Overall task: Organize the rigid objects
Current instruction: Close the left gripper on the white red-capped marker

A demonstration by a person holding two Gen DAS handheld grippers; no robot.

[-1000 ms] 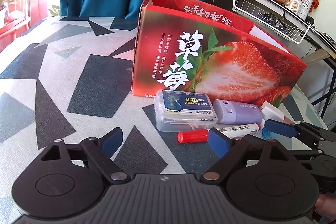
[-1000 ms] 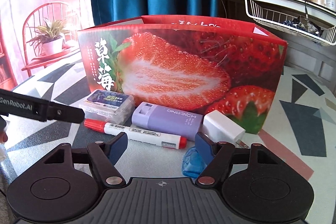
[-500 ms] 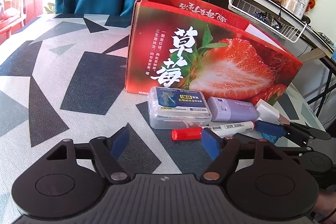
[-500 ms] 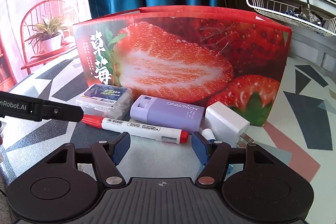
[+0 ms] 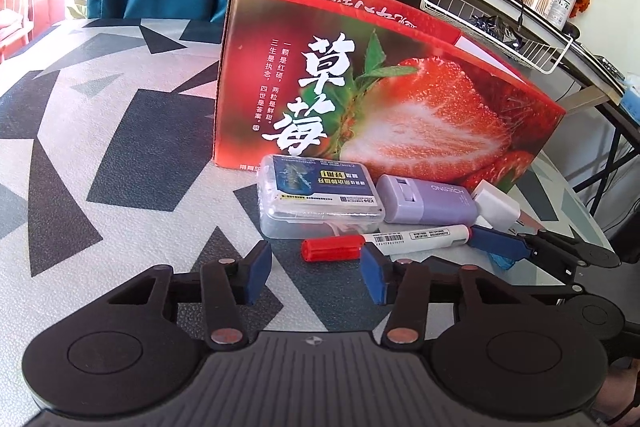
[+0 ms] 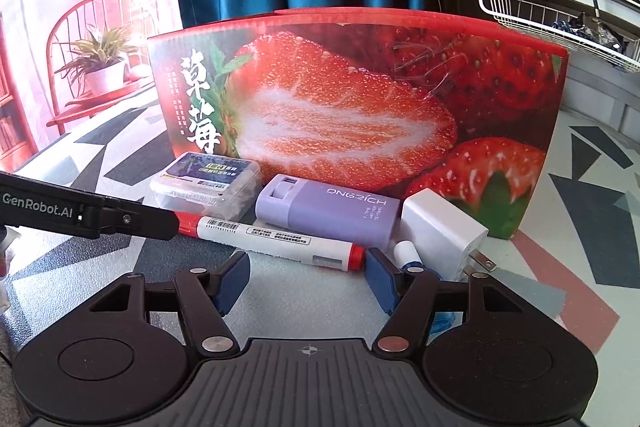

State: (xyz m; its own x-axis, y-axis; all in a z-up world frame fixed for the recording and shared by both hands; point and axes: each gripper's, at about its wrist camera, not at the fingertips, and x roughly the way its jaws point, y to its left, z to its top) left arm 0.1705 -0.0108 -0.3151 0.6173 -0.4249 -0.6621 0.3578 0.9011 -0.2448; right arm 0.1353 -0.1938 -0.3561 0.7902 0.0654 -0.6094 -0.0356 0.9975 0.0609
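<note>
Red-capped marker [image 5: 384, 241] just ahead of left gripper [image 5: 316, 277], its narrowing blue fingers [image 5: 258, 277] gripping nothing.

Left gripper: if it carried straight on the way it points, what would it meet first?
Probably the red cap end of the marker, lying just ahead of the open left gripper; the clear plastic case sits right behind it. Depth is uncertain.

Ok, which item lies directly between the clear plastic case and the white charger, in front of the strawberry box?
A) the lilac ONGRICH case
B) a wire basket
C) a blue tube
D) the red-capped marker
A: the lilac ONGRICH case sits between the clear plastic case and the white charger; the marker lies nearer the camera.
</note>
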